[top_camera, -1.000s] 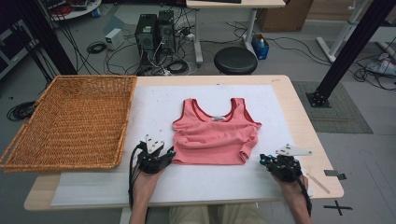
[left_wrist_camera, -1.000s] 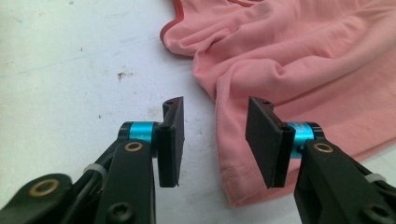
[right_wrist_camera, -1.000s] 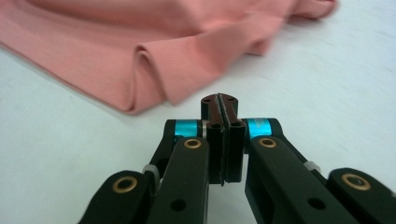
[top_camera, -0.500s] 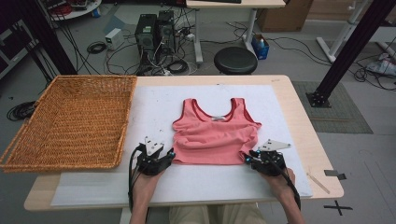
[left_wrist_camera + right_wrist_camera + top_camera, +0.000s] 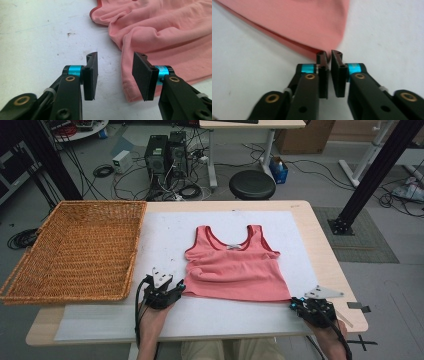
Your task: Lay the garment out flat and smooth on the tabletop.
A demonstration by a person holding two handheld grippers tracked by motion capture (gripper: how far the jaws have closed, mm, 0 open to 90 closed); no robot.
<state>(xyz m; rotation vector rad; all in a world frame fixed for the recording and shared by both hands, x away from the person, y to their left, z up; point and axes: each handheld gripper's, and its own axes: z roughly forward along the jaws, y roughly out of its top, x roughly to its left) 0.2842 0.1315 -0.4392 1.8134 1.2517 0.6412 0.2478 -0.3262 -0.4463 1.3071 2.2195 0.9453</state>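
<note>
A pink tank top [image 5: 235, 270] lies flat on the white sheet [image 5: 165, 235], neck away from me. My left gripper [image 5: 178, 288] rests at its near left hem corner. In the left gripper view the jaws [image 5: 115, 56] stand open, with the top's [image 5: 162, 32] hem edge lying just inside the right-hand pad [image 5: 141, 75]. My right gripper [image 5: 296, 304] sits at the near right corner. Its jaws [image 5: 329, 53] have just been closing and leave a thin gap with nothing in it. The top's [image 5: 294, 22] corner ends right at their tips.
A wide wicker basket [image 5: 90, 204] takes up the table's left part and hangs over its left edge. Near the right gripper, a strip of dark tape [image 5: 357, 306] lies by the table's right edge. Behind the table are a black stool [image 5: 252, 184] and floor cables.
The right gripper went left to the bunched near right corner, then back to the right and nearer me. That side of the hem now lies stretched flat. The left gripper has stayed put.
</note>
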